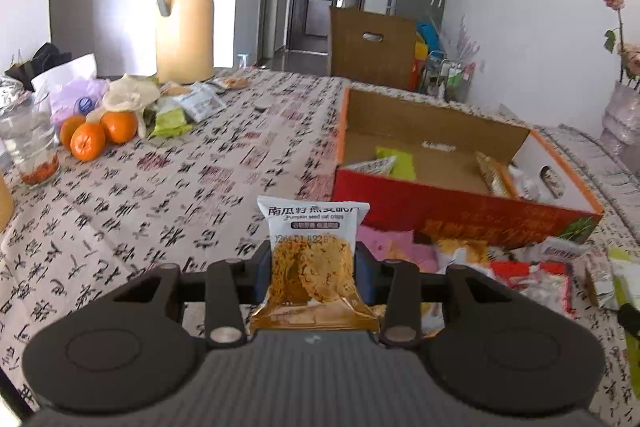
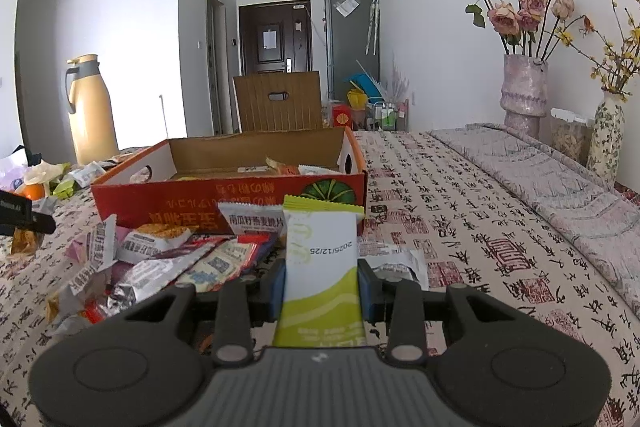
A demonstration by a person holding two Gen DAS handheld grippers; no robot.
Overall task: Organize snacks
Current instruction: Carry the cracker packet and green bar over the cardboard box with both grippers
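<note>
My left gripper point(image 1: 314, 273) is shut on a white and orange oat crisp packet point(image 1: 312, 259) and holds it upright above the tablecloth, left of the open red cardboard box point(image 1: 460, 203). My right gripper point(image 2: 322, 287) is shut on a green and white snack packet point(image 2: 320, 267) and holds it upright in front of the same box point(image 2: 224, 201). The box holds a few packets. A pile of loose snack packets point(image 2: 160, 259) lies before the box; it also shows in the left wrist view point(image 1: 500, 267). The left gripper's tip with its packet shows at the left edge of the right wrist view point(image 2: 24, 223).
A tan thermos jug point(image 1: 184, 15) stands at the far left of the table, with oranges point(image 1: 96, 135), bags and a glass point(image 1: 28, 143) near it. Flower vases point(image 2: 524, 87) stand at the right by the wall. A brown chair back point(image 2: 278, 101) is behind the table.
</note>
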